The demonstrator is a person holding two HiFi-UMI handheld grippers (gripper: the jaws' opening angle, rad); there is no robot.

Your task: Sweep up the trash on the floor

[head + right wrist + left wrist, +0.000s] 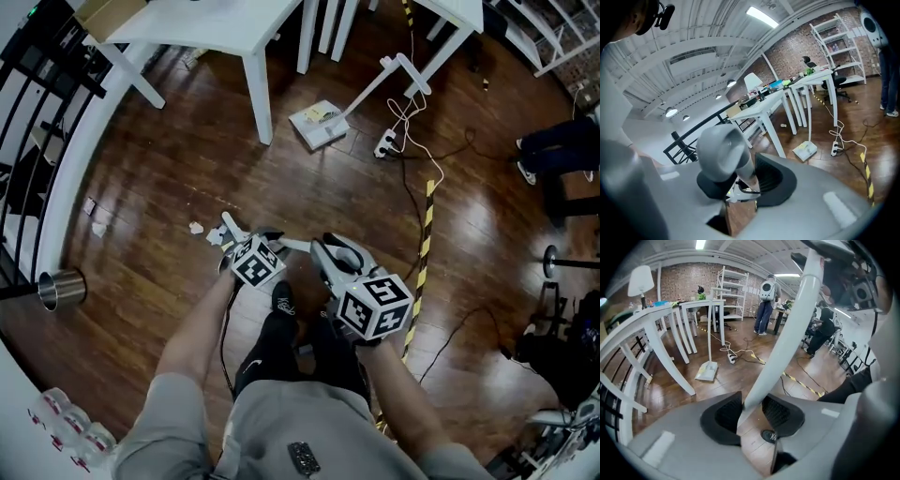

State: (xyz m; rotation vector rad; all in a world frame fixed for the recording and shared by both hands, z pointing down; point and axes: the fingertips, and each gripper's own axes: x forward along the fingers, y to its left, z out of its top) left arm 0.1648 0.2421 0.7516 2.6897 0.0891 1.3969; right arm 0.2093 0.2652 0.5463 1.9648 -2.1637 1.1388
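Sweeping is only beginning, I think: paper scraps [195, 227] are lying unswept on the floor [169, 159] at the left. Left gripper [751, 412] is clamping the broom [787, 348] pole, right gripper [743, 180] is squeezing its top end. Dustpan [319, 124] is waiting far away, beside the table leg [258, 94].

A white-handled broom [787, 343] slants low over the dark wood floor [169, 159], small white scraps of trash [196, 227] lie scattered to its left, and a long-handled white dustpan [319, 124] stands well beyond them.
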